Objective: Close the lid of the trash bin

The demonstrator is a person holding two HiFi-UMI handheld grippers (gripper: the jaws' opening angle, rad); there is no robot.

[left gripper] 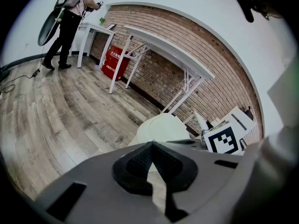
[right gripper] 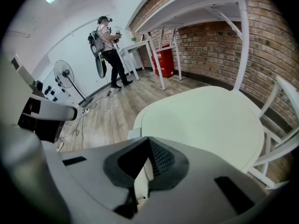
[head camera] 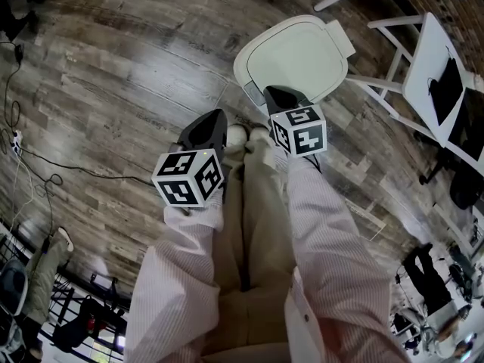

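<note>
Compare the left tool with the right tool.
The right tool has its tip over the near edge of the lid; the left tool has its tip over the floor beside the lid. The right tool reaches further up the head view than the left tool. Both point downward, shut and empty.

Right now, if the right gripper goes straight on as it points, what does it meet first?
Probably the lid: the right gripper points down at its near edge; depth is unclear.
</note>
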